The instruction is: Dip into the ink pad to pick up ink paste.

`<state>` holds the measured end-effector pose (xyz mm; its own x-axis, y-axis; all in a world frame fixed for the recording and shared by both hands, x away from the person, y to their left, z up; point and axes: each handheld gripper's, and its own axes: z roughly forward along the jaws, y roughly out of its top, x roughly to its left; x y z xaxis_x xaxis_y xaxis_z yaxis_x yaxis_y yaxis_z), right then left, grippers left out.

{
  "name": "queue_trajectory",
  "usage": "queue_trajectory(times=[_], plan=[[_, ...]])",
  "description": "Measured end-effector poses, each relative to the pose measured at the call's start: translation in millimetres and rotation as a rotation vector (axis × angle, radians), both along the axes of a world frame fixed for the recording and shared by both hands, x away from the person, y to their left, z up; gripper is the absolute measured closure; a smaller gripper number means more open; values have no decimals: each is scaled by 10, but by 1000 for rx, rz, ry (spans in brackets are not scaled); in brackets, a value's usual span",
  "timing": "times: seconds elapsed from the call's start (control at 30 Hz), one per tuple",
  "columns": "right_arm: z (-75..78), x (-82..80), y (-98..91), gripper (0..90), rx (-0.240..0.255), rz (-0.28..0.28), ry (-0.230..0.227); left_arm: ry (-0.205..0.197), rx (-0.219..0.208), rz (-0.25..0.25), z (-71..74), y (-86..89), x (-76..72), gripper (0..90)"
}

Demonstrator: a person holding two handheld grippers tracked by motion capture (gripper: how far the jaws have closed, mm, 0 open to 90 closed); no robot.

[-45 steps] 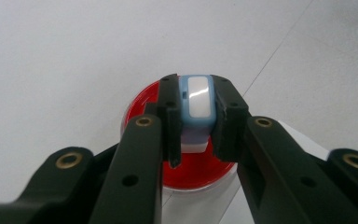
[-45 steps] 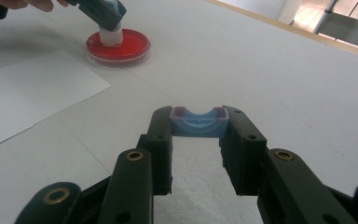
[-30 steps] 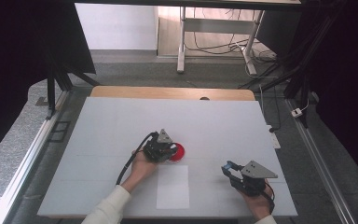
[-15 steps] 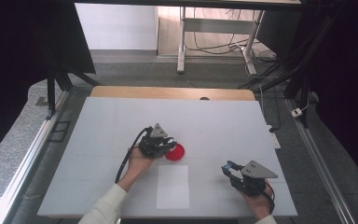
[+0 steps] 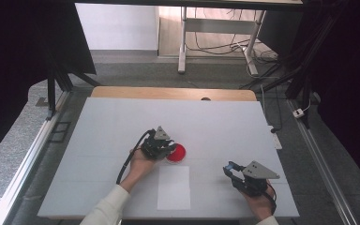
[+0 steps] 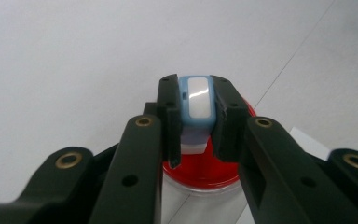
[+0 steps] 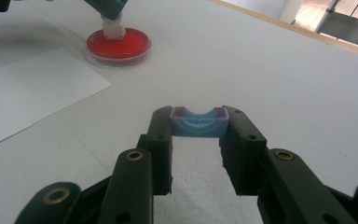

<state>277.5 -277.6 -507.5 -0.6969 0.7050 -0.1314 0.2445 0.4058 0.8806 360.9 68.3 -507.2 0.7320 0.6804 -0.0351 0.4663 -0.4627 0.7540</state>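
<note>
The left gripper (image 5: 168,149) sits near the middle of the white table (image 5: 215,122), held in the person's left hand (image 5: 139,165). In the left gripper view its jaws are clamped on a blue stamp (image 6: 196,102) with a white top face. The stamp's pale lower end is lowered onto the red dish (image 6: 205,170), a round, clear-rimmed tray filled with red. In the right gripper view the pale tip of the stamp (image 7: 112,28) touches the red surface of the dish (image 7: 121,46). In the high view the dish (image 5: 176,153) lies just right of the left gripper.

A white sheet of paper (image 5: 174,186) lies flat on the table, just near of the dish and between the two hands.

The right gripper (image 5: 232,169) is at the near right of the table, well apart from the dish, held in the right hand (image 5: 261,206). In the right gripper view its jaws are clamped on a blue cap (image 7: 199,123), a shallow open shell with a curved edge and a reddish inner rim. The cap is gripped by its two ends at the jaw tips, with the table surface behind it.

A light wooden strip (image 5: 168,92) runs along the far edge of the table.
</note>
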Motion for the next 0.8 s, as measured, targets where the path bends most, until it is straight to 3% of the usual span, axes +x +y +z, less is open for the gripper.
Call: queue_trajectory(times=[0.3,0.8], plan=[[-3,-2,8,649,-3,0,1,-9,27,0,-33,-33,-9,756],[4,-8,7,649,-4,-1,-4,-11,2,-1,-8,-4,-10,755]])
